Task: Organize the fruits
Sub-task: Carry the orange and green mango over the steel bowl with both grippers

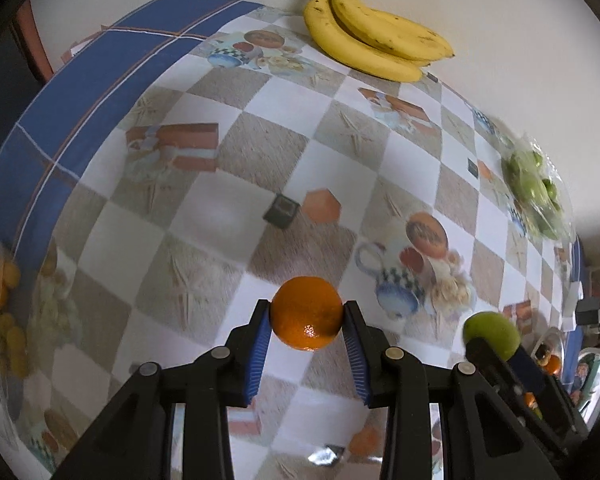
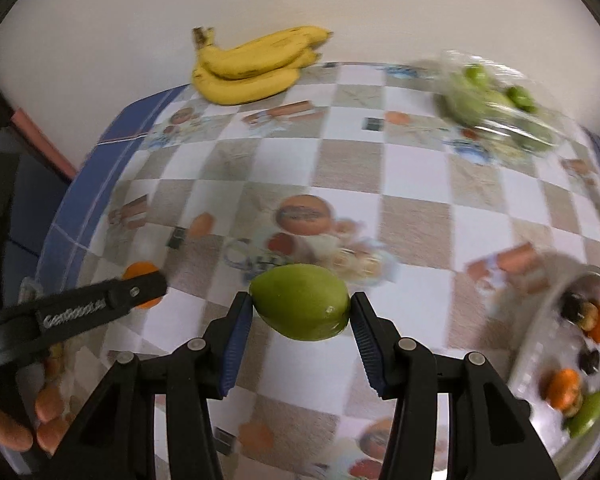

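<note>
orange [image 1: 305, 312] pinched in left gripper [image 1: 306, 320], green mango [image 2: 300, 302] in right gripper [image 2: 301, 312]; bowl [image 2: 539, 364] partly filled, bananas [image 1: 373, 40] and bagged fruit [image 2: 495, 106] remain

I read this as a home dining spot; table [image 1: 260, 152] in printed checked oilcloth; bananas [image 1: 371, 36] against a plain wall [image 1: 499, 20].

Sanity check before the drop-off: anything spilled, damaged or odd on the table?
Nothing stands out. The round orange sits squarely in the left gripper, the green oval mango in the right gripper. The yellow bananas show only small brown spots.
</note>
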Demonstrator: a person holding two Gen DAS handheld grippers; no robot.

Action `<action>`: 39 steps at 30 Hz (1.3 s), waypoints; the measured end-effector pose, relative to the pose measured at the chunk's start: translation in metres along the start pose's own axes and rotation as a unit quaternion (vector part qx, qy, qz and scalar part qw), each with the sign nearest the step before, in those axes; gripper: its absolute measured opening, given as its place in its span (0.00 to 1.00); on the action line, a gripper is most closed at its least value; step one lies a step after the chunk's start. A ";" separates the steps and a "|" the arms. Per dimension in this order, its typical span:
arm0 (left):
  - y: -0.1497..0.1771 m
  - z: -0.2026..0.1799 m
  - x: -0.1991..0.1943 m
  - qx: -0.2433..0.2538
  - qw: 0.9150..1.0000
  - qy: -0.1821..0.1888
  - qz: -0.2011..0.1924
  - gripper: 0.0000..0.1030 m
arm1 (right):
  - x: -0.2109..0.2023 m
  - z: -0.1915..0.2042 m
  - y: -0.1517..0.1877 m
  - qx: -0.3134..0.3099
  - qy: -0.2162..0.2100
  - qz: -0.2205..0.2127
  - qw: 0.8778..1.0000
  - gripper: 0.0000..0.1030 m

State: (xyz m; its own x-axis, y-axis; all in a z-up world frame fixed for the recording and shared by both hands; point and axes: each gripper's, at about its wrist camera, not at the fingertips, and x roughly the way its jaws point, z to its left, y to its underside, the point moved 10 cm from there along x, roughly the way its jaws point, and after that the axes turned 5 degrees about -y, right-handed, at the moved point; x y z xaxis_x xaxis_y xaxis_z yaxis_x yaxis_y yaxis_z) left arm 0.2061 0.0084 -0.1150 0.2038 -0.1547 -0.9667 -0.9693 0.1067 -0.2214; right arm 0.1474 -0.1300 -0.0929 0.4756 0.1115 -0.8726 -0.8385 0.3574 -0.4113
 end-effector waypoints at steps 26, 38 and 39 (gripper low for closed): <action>0.047 -0.104 -0.028 0.032 0.998 -0.030 -0.051 0.38 | -0.078 -0.093 0.032 0.067 0.089 -0.023 0.993 0.50; 0.059 -0.138 -0.030 0.046 0.997 -0.031 -0.057 0.38 | -0.096 -0.130 0.038 0.079 0.114 -0.024 0.990 0.50; 0.060 -0.142 -0.031 0.048 0.997 -0.030 -0.058 0.38 | -0.099 -0.136 0.039 0.083 0.116 -0.025 0.989 0.50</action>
State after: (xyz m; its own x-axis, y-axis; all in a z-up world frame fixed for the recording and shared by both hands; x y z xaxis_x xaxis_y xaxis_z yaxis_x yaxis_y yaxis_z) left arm 0.1224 -0.1200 -0.0806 0.3239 -0.1134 -0.9393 -0.9219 0.1853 -0.3403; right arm 0.0318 -0.2530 -0.0584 0.4257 -0.1200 -0.8969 -0.7504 0.5070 -0.4240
